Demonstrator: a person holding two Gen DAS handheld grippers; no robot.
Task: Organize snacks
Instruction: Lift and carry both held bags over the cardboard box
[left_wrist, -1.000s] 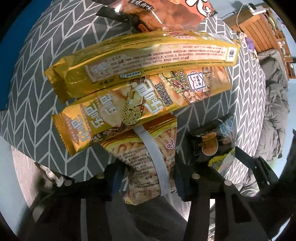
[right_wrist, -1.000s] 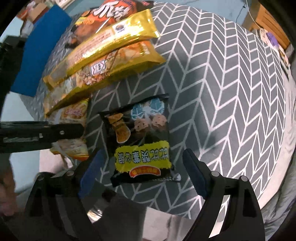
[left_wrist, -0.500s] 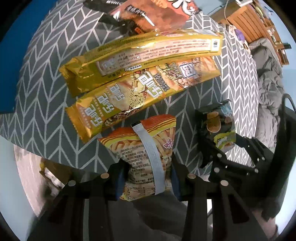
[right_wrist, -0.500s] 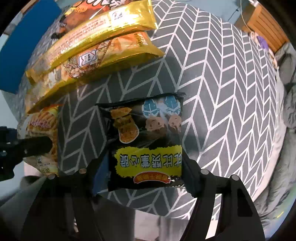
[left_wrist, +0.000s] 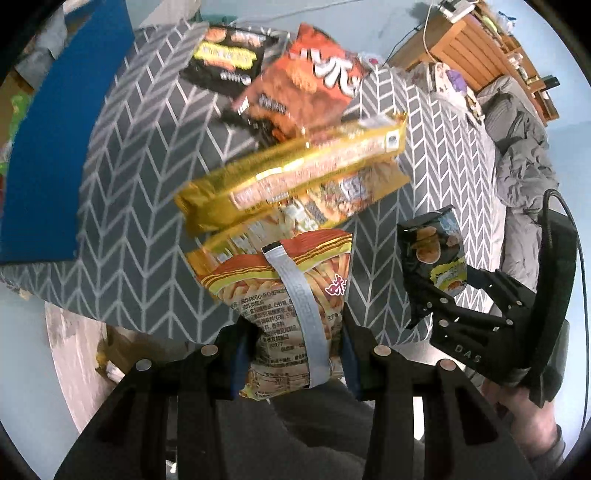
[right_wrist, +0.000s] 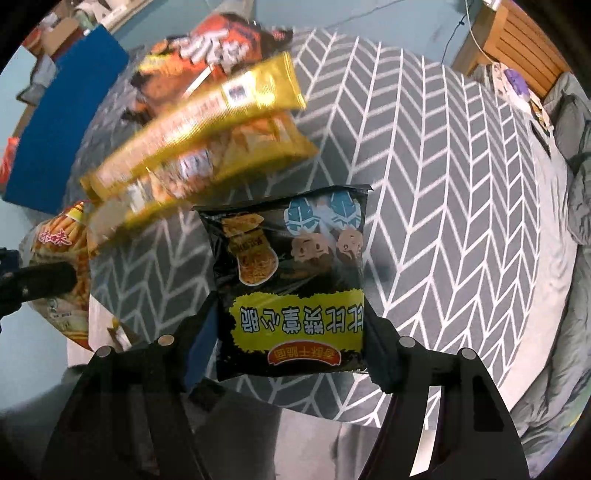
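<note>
The left claw (left_wrist: 291, 354) is clenched on the fries packet (left_wrist: 284, 295), held above the near edge of the chevron-cloth tabletop (left_wrist: 140, 206); the right claw (right_wrist: 291, 347) grips the black snack bag (right_wrist: 291, 280) over the same cloth; two gold packs (right_wrist: 199, 136) lie side by side beyond

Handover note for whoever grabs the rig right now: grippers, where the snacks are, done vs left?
Left gripper: shut on the fries bag, lifted off the table.
Right gripper: shut on the black snack bag, also lifted.
On the table: two long gold packs side by side, an orange-red bag and another black bag beyond them.
Done: both bags picked up.
Left: place both held bags; where they go isn't shown.
</note>
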